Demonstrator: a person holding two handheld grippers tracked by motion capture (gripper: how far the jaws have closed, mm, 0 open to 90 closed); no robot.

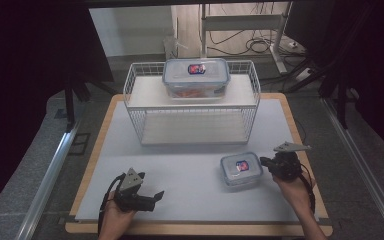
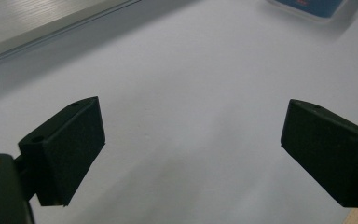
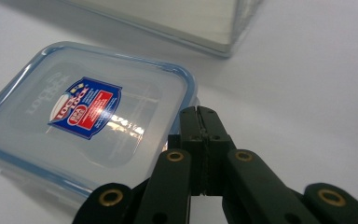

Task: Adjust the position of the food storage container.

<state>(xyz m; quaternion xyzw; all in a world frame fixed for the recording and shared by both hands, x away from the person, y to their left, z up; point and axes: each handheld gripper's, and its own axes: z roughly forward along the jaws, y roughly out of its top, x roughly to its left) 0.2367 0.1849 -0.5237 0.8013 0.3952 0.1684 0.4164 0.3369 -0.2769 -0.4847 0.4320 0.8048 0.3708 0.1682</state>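
On the white table point(image 1: 180, 175), the left gripper point(image 1: 156, 196) rests with fingers spread, while the right gripper point(image 1: 263, 161), fingers pressed together, sits just beside the small container point(image 1: 240, 170).

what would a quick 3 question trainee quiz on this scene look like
1. True or false: the right gripper has its jaws pressed together beside the small lidded container.
2. Where does the large lidded container sit? A) on the table B) on the top shelf of the wire rack C) in a gripper
3. Fill in: the left gripper has its jaws wide ____ over the bare white table top.

Key: 1 true; 2 B; 3 open
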